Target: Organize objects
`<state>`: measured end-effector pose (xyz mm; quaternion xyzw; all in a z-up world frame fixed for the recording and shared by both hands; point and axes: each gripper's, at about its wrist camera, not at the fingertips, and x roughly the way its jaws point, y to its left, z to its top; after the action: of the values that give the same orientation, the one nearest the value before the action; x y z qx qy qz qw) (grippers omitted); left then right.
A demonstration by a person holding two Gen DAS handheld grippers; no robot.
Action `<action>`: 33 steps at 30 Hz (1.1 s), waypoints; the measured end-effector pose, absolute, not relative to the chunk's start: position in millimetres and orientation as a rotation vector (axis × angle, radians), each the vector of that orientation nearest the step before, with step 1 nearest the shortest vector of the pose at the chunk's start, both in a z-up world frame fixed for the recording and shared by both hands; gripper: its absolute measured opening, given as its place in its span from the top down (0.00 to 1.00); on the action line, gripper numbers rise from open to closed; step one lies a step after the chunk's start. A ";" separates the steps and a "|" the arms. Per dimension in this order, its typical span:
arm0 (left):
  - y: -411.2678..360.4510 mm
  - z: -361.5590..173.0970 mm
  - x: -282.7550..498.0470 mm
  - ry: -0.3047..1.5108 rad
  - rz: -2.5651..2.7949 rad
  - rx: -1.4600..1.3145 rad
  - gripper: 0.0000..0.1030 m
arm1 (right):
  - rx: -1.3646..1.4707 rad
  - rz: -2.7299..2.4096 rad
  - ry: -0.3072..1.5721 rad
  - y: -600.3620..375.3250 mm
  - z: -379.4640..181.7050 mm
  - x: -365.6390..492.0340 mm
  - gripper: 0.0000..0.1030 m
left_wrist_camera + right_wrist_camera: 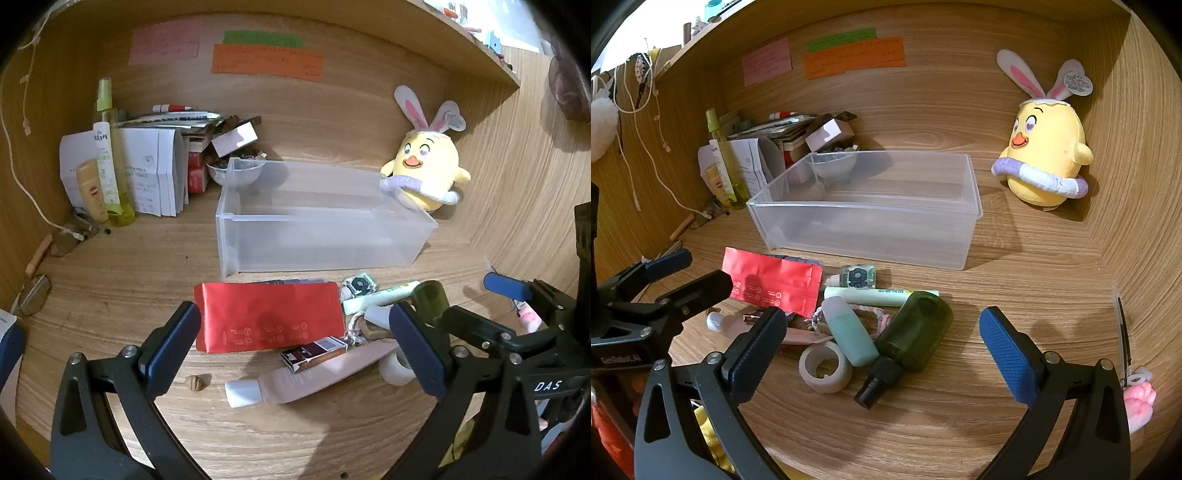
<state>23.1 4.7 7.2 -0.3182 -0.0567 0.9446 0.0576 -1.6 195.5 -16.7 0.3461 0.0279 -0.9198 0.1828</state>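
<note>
An empty clear plastic bin (317, 218) (871, 214) stands mid-desk. In front of it lies a pile: a red packet (269, 317) (772, 284), a pale tube (310, 376), a small dark box (314, 352), a dark green spray bottle (905, 339), a teal bottle (849, 332), a tape roll (824, 365) and a white-green tube (879, 295). My left gripper (295, 343) hangs open above the packet and tube. Over the bottles and tape roll my right gripper (882, 347) is open too. Neither holds anything.
A yellow plush chick (424, 166) (1049, 151) sits at the back right. Papers, bottles and boxes (140, 166) (757, 155) crowd the back left corner, with a small bowl (236, 171) beside the bin. Wooden walls enclose the desk. A pink toy (1139, 404) lies at the right.
</note>
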 end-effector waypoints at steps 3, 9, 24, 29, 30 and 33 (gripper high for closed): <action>4.7 6.0 22.4 -0.180 2.861 -0.974 0.00 | 0.979 -2.588 0.072 195.2 -16.5 -1.3 0.00; 2.2 4.4 21.4 -0.189 2.859 -0.986 0.00 | 0.983 -2.586 0.068 194.3 -16.1 -0.4 0.00; 5.0 5.6 20.7 -0.179 2.842 -0.982 0.00 | 0.978 -2.589 0.057 194.9 -14.9 -0.3 0.00; 5.4 6.0 20.1 -0.184 2.837 -0.989 0.00 | 0.977 -2.590 0.058 195.0 -14.1 -1.3 0.00; 5.4 6.1 20.0 -0.184 2.837 -0.990 0.00 | 0.978 -2.589 0.057 195.0 -13.8 -1.5 0.00; 5.2 6.3 20.2 -0.193 2.823 -0.990 0.00 | 0.977 -2.589 0.057 195.4 -13.7 -1.6 0.00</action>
<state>20.2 5.2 6.3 -0.3293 -0.0642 0.9393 0.0717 -1.6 195.4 -13.7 0.3468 0.0204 -0.9191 0.1860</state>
